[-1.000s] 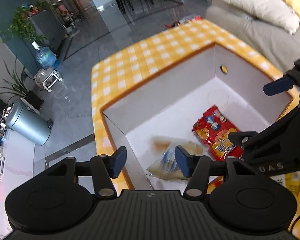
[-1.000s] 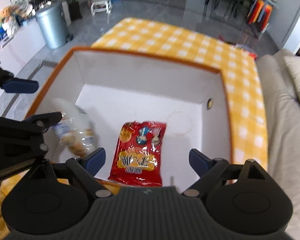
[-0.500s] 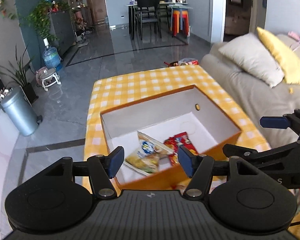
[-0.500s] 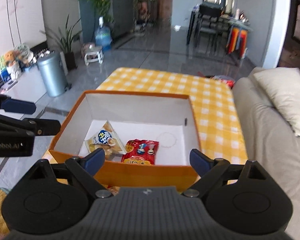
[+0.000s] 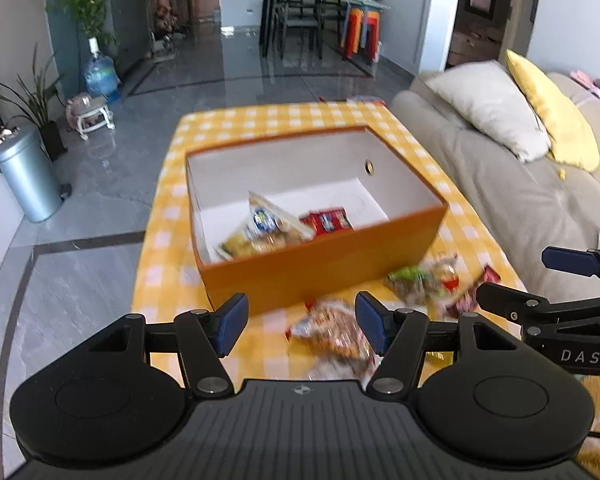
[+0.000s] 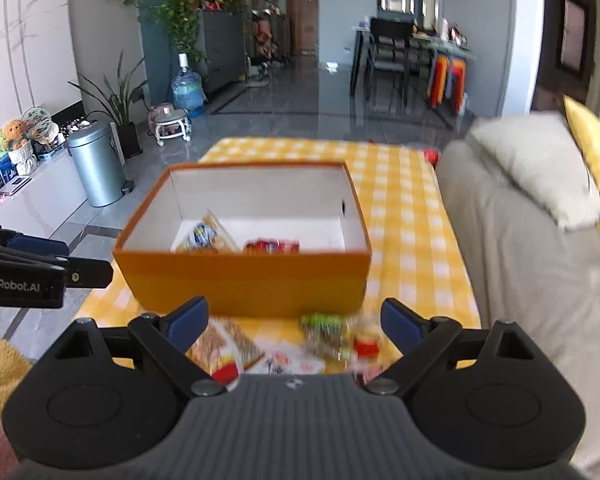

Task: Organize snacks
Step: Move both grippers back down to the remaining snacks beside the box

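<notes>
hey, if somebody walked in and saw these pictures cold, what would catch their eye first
Probably the orange box in the middle of the yellow checked table, open on top, with two snack bags lying against its near wall. Next, the loose snack packets scattered on the cloth in front of it, just beyond the open, empty left gripper and right gripper.

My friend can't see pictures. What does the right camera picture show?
An orange box sits on a yellow checked table with two snack bags inside. More snack packets lie in front of it, near the open, empty right gripper.
</notes>
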### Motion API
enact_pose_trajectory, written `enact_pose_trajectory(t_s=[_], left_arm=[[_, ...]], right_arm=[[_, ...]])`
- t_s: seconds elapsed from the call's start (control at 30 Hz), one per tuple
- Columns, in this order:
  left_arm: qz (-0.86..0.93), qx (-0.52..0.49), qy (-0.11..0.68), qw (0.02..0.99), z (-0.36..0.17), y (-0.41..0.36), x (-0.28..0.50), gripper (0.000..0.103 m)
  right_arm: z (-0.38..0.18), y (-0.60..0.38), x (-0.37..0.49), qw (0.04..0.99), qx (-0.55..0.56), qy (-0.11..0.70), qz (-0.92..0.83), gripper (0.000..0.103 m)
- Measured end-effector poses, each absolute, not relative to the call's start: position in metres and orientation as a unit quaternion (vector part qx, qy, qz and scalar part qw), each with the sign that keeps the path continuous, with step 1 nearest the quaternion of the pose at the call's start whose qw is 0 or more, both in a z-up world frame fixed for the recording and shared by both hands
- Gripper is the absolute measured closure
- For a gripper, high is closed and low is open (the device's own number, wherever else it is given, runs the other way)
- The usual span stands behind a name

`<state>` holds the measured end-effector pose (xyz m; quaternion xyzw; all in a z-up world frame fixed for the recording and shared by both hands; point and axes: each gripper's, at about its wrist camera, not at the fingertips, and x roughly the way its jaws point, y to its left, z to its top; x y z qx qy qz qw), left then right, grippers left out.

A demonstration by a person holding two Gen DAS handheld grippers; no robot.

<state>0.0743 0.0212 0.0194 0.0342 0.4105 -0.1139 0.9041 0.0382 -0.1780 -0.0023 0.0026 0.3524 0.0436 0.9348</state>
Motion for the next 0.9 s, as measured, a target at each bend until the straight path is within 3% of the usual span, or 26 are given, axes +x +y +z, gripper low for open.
enact_pose_trajectory(t_s=[0.4,0.9], left_arm=[[-0.143,0.006,0.472,0.870,-0.028,0.007,0.069,0.031],[-0.151,0.068,0.469,0.867,-0.059,-0.021,0.107,0.027]], right_arm=[[-0.065,-0.205,0.027,0.903,0.043,0.427,0.015,0.017],[-0.101,-0.193,0.065,0.879,0.048,0.474,0.015,0.023]])
